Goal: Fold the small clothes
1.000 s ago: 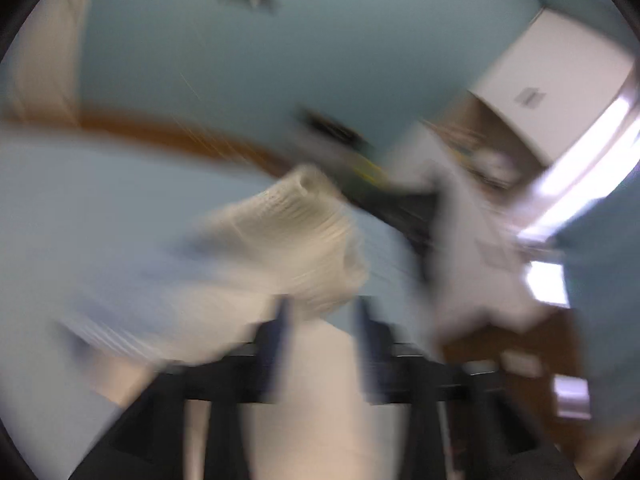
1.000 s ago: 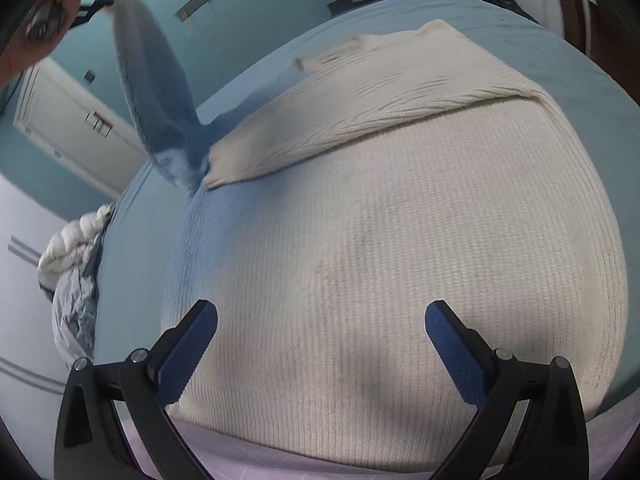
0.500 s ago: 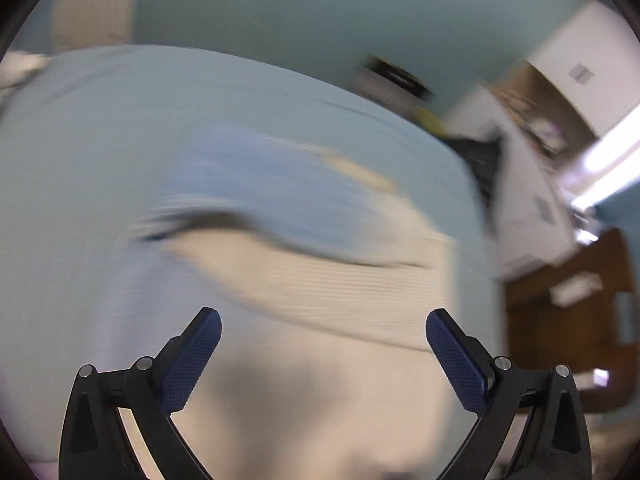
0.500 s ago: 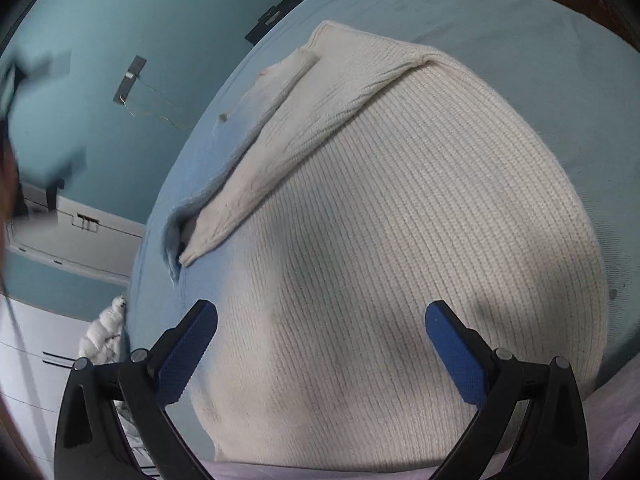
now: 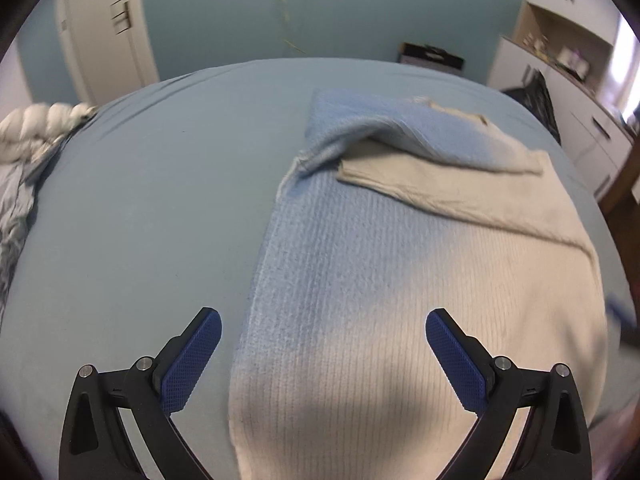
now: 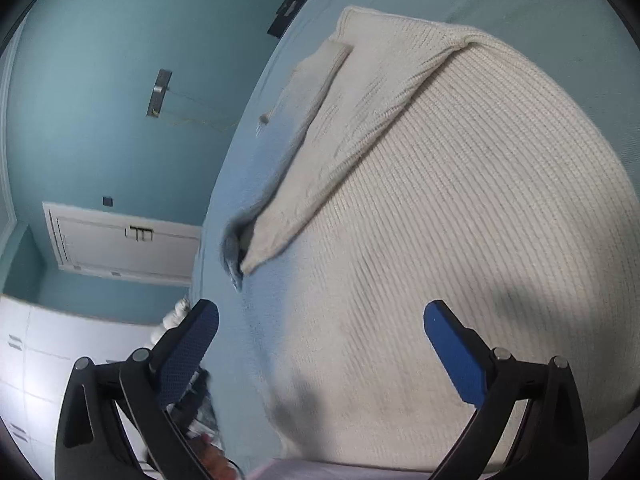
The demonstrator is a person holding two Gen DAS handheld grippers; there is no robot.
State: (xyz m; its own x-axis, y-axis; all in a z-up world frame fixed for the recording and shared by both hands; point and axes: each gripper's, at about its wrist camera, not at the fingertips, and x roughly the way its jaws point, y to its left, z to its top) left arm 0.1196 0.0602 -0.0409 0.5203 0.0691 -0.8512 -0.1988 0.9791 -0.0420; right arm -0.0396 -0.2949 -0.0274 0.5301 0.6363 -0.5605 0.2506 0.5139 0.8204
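Nothing here can be read: no lettering, label, brand or number stands clear on anything.

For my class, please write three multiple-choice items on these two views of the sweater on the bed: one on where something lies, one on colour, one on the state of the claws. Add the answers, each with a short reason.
1. Where do the folded sleeves lie?
A. across the upper body of the sweater
B. hanging off the edge of the bed
C. under the crumpled bedding

2. What colours is the sweater?
A. red and black
B. light blue fading into cream
C. plain green

3. How do the two claws stand?
A. both shut on the sweater
B. one shut on a sleeve, one open
C. both open, holding nothing

Answers:
1 A: both sleeves lie folded over the chest of the sweater, on the bed.
2 B: one side is blue, the other cream.
3 C: the left claw and the right claw show wide gaps, with no cloth pinched.
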